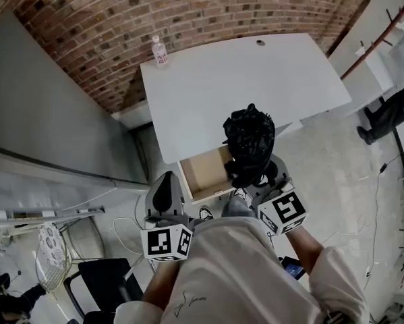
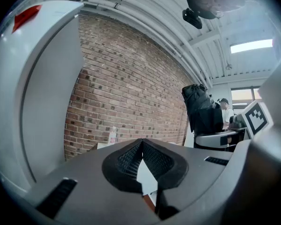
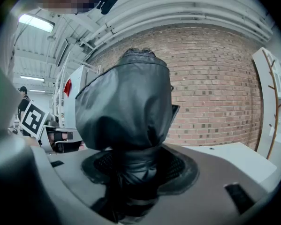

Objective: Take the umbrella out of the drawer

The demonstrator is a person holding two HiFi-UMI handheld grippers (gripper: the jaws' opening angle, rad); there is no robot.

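- Head view: the right gripper point(image 1: 257, 178) holds the black umbrella point(image 1: 249, 139) upright, above and just right of the open drawer point(image 1: 203, 174). It looks clear of the drawer, so the removal seems mostly done.
- Left gripper view: the left gripper point(image 2: 141, 165) is pinched together and empty, with the umbrella at far right.
- Right gripper view: the jaws clamp the umbrella's lower end.

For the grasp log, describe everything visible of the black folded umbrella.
The black folded fabric umbrella is collapsed, its shiny, crinkled canopy bunched into a rounded bundle. It stands roughly upright, its narrower lower part clamped between the jaws of the right gripper; nothing else is seen touching it. In the head view it is held in the air over the open wooden drawer under the white desk.
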